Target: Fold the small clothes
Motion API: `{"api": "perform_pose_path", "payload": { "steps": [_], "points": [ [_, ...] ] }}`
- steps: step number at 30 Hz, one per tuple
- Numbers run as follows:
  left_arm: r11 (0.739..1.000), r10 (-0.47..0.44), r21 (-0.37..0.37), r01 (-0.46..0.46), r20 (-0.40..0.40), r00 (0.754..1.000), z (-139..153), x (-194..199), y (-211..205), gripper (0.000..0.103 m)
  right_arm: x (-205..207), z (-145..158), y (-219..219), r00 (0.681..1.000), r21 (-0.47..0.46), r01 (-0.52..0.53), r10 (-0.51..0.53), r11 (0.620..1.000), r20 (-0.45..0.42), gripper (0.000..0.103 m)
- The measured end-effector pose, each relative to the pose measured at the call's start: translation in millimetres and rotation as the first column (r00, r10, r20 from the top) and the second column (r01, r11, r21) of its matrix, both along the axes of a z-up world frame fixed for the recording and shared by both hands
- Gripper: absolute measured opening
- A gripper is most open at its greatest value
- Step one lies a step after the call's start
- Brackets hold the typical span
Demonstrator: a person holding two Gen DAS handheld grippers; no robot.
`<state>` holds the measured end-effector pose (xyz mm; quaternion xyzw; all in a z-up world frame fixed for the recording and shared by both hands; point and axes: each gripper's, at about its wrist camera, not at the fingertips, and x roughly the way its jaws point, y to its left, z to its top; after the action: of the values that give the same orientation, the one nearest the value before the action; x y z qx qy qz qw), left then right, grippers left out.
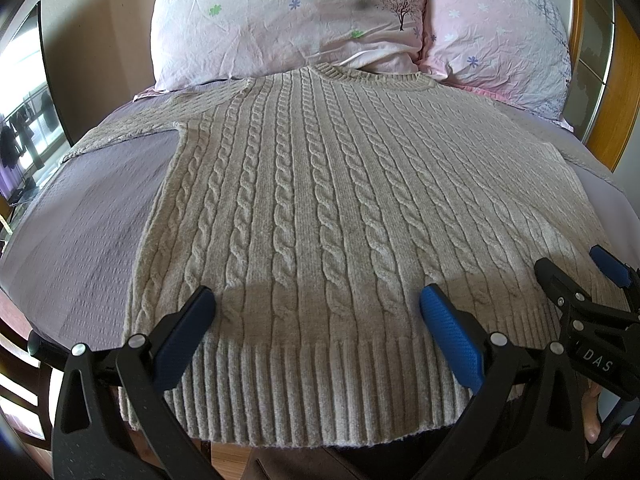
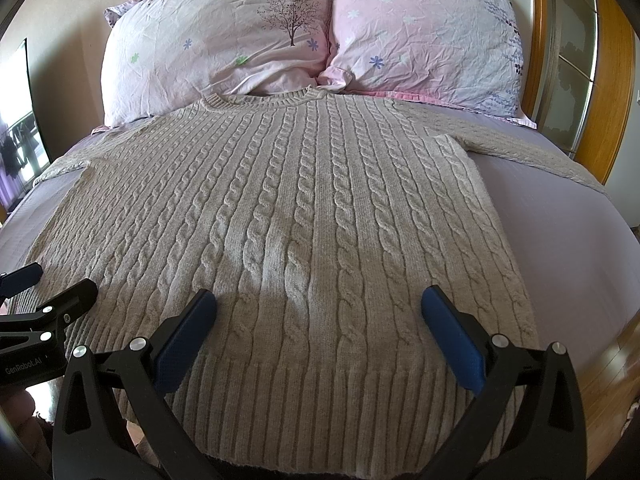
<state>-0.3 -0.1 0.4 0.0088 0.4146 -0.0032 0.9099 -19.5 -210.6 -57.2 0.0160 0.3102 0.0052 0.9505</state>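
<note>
The sweater (image 1: 320, 200) lay flat on the bed (image 1: 80, 216), collar toward the pillows (image 1: 280, 20), hem at the near edge. We held the left claw (image 1: 316, 300) and right claw (image 2: 320, 300) over the hem, each with jaws apart and gripping nothing, probably ready to start folding.

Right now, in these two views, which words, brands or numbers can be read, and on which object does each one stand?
"DAS": white letters on the black body of the right gripper, seen in the left wrist view; the edge may cut off more letters.
"GenRobot.AI": white letters on the black body of the left gripper, seen in the right wrist view.
The cable-knit sweater and the pillows show no text, only printed flowers and a tree.
</note>
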Motion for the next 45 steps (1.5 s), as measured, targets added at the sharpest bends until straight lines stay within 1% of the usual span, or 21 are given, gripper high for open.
{"api": "perform_pose_path", "payload": {
  "steps": [17,20,22,24,26,27,29,30,31,32,33,34,35,36,37,38,39,40,41,43,45],
  "points": [
    [1.0,-0.001,0.001,0.001,0.001,1.0,0,0,0,0.101,2,3,-1,1.0,-0.02,-0.027,0.027,0.999,-0.003,0.102],
    [1.0,-0.011,0.006,0.011,0.009,1.0,0,0,0,0.101,5,5,-4,0.998,-0.02,-0.065,0.065,0.998,-0.004,0.102],
    [0.999,-0.031,0.011,0.031,0.014,0.999,-1,0,1,0.101,9,13,-17,0.992,0.046,-0.128,0.129,0.991,-0.013,0.102],
    [0.998,-0.062,-0.001,0.062,-0.005,0.998,0,3,4,0.101,14,30,-53,0.986,0.187,-0.165,0.162,0.969,0.029,0.102],
    [0.996,-0.079,-0.036,0.078,-0.014,0.997,7,14,8,0.101,24,48,-95,0.991,0.289,-0.129,0.115,0.949,0.065,0.102],
    [0.995,-0.076,-0.07,0.076,-0.008,0.997,12,21,17,0.101,37,59,-134,0.999,0.333,-0.025,0.008,0.943,0.053,0.102],
    [0.991,-0.062,-0.119,0.064,0.016,0.998,21,31,30,0.101,53,68,-182,0.994,0.408,0.081,-0.103,0.91,0.031,0.102],
    [0.988,-0.05,-0.141,0.055,0.037,0.998,27,40,40,0.101,66,69,-218,0.983,0.472,0.159,-0.182,0.867,0.003,0.102],
    [0.986,-0.041,-0.161,0.049,0.05,0.998,31,48,48,0.101,79,68,-259,0.962,0.535,0.25,-0.271,0.807,-0.042,0.1],
    [0.981,-0.035,-0.187,0.045,0.061,0.998,35,55,56,0.101,85,67,-277,0.95,0.561,0.287,-0.308,0.776,-0.06,0.088],
    [0.973,-0.026,-0.225,0.042,0.071,0.997,39,64,67,0.101,98,64,-317,0.915,0.606,0.369,-0.391,0.704,-0.104,0.084],
    [0.966,-0.016,-0.256,0.036,0.08,0.997,43,71,77,0.101,105,62,-335,0.894,0.618,0.41,-0.429,0.671,-0.126,0.078],
    [0.96,-0.003,-0.28,0.028,0.089,0.996,46,76,87,0.101,112,57,-365,0.847,0.63,0.488,-0.502,0.604,-0.174,0.072],
    [0.952,0.024,-0.305,0.009,0.105,0.994,49,85,101,0.101,117,52,-384,0.817,0.644,0.527,-0.539,0.554,-0.205,0.072],
    [0.95,0.039,-0.312,-0.001,0.117,0.992,51,86,108,0.101,120,48,-393,0.801,0.651,0.546,-0.557,0.527,-0.22,0.068],
    [0.948,0.06,-0.317,-0.015,0.13,0.99,53,90,117,0.101,126,42,-410,0.774,0.659,0.578,-0.58,0.481,-0.255,0.065],
    [0.947,0.087,-0.32,-0.036,0.145,0.986,55,95,128,0.101,132,36,-421,0.756,0.66,0.599,-0.59,0.453,-0.282,0.064],
    [0.945,0.107,-0.324,-0.052,0.154,0.982,55,98,136,0.101,137,31,-427,0.743,0.662,0.615,-0.597,0.429,-0.303,0.059],
    [0.943,0.127,-0.326,-0.07,0.157,0.979,56,102,145,0.101,139,27,-434,0.739,0.682,0.606,-0.607,0.409,-0.293,0.054],
    [0.938,0.183,-0.323,-0.127,0.15,0.972,56,109,164,0.101,140,25,-440,0.724,0.679,0.617,-0.625,0.398,-0.291,0.049],
    [0.931,0.234,-0.317,-0.182,0.137,0.962,56,118,184,0.101,146,20,-452,0.716,0.703,0.606,-0.639,0.371,-0.281,0.04]
  ]
}}
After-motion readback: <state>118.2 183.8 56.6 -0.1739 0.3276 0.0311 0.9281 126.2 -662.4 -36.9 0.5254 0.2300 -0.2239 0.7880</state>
